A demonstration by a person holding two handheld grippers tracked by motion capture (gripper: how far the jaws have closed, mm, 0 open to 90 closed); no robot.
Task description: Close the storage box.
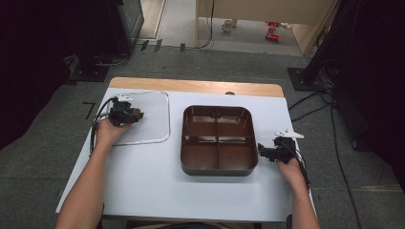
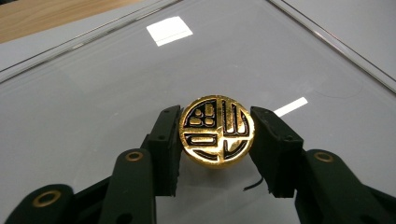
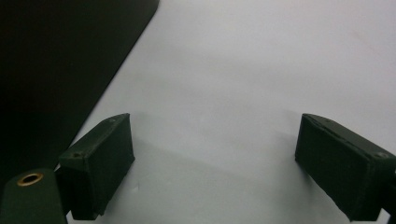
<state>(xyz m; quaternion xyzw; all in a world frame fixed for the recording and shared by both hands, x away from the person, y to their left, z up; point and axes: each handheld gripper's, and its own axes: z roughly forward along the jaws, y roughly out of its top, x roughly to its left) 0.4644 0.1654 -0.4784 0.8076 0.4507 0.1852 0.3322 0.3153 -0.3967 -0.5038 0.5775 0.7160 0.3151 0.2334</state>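
Left gripper (image 2: 217, 133): jaws closed on the gold knob (image 2: 217, 131), one on each side of its round rim.
Gold knob: sits at the middle of the clear lid (image 2: 93, 84), its flat face turned up toward the left gripper view; no long axis to tell, the face is a disc.
Marking: black lines on gold form a round emblem of bars and dots; I cannot read it as letters.
Clear lid: lies flat at the table's (image 1: 143, 176) left, well apart from the brown tray (image 1: 218, 164).
Brown tray: four compartments, square with rounded corners, at the table's middle.
Right gripper (image 3: 215, 163): jaws wide apart, holding nothing, low over bare table just beside the tray's right wall.
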